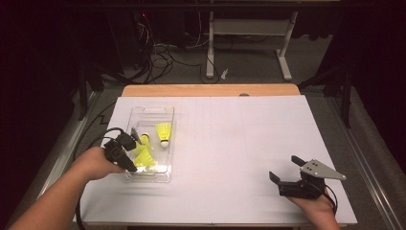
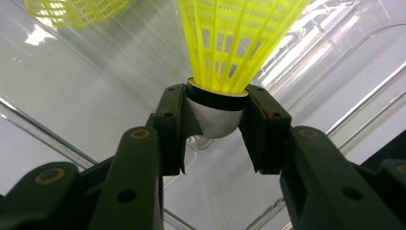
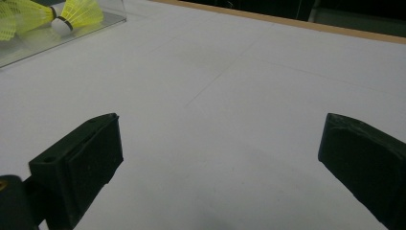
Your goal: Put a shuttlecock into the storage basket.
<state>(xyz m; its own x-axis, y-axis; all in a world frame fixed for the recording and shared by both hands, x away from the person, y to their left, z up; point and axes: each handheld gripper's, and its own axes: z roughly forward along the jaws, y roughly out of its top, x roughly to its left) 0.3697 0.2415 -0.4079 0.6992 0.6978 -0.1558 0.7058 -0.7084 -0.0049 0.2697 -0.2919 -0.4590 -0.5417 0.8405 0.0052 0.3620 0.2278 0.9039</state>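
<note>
Yellow shuttlecock [image 2: 229, 72] – skirt top cropped – clenched in left claw [image 2: 216, 125]; right claw [image 3: 220, 158] released.

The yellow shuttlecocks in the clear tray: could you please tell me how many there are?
3: one lies at the tray's far right, one mid-tray, and one is clamped by its cork in the left claw. More may be hidden.
</note>
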